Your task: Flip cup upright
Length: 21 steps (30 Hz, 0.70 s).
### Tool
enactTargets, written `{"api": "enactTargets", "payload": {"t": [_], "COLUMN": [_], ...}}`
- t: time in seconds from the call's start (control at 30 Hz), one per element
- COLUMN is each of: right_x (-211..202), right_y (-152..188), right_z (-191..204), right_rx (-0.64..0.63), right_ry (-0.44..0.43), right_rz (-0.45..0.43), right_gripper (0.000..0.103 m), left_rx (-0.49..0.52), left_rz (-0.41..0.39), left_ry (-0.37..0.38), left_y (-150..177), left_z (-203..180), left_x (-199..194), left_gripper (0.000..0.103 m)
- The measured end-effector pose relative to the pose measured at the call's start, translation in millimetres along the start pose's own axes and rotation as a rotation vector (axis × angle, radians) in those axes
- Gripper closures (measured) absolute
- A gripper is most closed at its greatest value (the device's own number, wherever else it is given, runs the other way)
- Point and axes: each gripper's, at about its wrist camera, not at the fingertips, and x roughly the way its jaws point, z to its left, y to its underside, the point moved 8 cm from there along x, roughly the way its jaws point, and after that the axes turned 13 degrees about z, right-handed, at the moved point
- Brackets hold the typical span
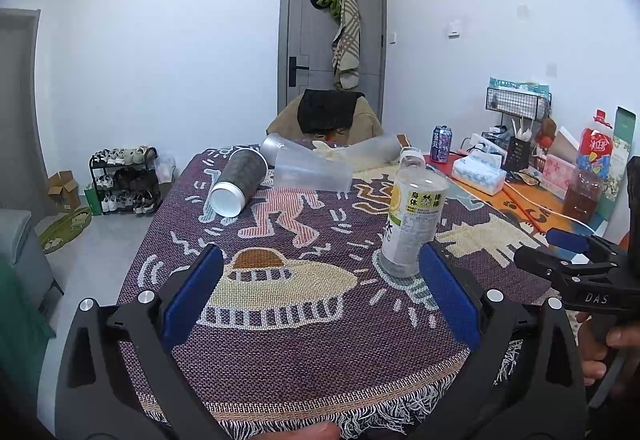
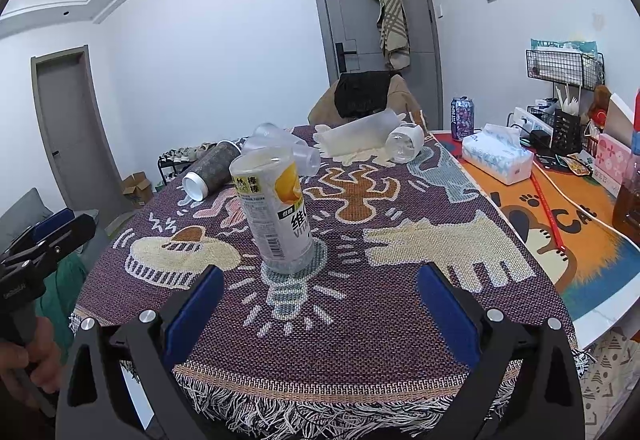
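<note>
A clear labelled plastic cup stands upright on the patterned cloth, mouth up; it also shows in the right wrist view. Behind it lie tipped cups: a dark patterned paper cup, a clear cup, a long frosted cup and a small white-sleeved one. My left gripper is open and empty, just in front of the upright cup. My right gripper is open and empty, close in front of the same cup.
The patterned cloth has a fringed near edge. At the right an orange mat holds a tissue box, a drink can, a wire rack and bottles. A chair stands behind the table.
</note>
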Motion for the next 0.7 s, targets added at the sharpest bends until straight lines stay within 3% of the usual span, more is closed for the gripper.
{"api": "enactTargets", "payload": {"t": [0.7], "right_x": [4.7], "right_y": [1.5], "right_z": [-4.0], "right_rx": [0.001], "right_ry": [0.013], "right_rz": [0.006], "right_gripper": [0.008], "left_rx": [0.022], "left_rz": [-0.002], "left_ry": [0.006], "left_y": [2.4], "left_z": [-5.5], "left_x": [1.6], "left_gripper": [0.006]}}
